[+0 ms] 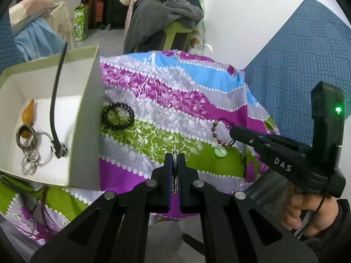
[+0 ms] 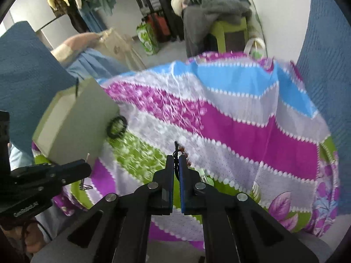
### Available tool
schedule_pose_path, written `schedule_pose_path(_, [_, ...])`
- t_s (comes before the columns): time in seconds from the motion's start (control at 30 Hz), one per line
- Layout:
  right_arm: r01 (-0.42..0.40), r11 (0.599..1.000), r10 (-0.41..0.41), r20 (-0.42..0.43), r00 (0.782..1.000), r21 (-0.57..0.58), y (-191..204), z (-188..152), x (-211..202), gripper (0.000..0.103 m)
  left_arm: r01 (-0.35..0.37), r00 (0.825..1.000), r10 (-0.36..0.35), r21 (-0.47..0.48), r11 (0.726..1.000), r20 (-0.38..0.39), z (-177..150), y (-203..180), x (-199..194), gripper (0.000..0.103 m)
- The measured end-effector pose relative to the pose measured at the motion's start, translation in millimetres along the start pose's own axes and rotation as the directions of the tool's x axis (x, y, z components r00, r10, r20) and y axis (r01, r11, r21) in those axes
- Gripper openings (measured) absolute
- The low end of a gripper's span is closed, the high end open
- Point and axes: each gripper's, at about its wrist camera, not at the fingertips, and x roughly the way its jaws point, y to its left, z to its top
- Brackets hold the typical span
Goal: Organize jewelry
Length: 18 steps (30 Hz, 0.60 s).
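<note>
Left wrist view has the right tongs [image 1: 231, 129] clamped on a brown beaded cord bracelet [image 1: 219, 135] over the striped desk cloth [image 1: 175, 100], left tongs [image 1: 174, 157] pinching a thin metal pin [image 1: 174, 151], so lift slowly toward the white cardboard box [image 1: 87, 100].

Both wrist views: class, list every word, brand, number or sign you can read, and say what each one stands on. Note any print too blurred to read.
"DAS": white letters on the side of the right gripper, left wrist view.
White lettering on the side of the left gripper, right wrist view: too small and blurred to read.
Print on the green bag on the floor: too small to read.
Nothing readable on the white box or the patterned cloth.
</note>
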Motion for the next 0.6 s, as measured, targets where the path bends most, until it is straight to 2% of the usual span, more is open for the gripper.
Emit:
schedule_pose_path(0.27, [0.042,0.999,-0.043,0.069,0.997,0.019,19,14,-44,0.002,0.024,1.000,-0.024,0.001,1.000,0.017,22,3,-35,0.004])
schedule_pose_path(0.43, [0.077,0.997,-0.078,0.113,0.991,0.009,37,27,-68,0.002,0.015,0.999,-0.016,0.013,1.000,0.042,34,10,-55,0.004])
schedule_pose_path(0.6, [0.114,0.993,-0.116,0.051,0.992,0.038,23,21,-47,0.006,0.013,0.998,-0.014,0.013,1.000,0.056,36,20,-69,0.004])
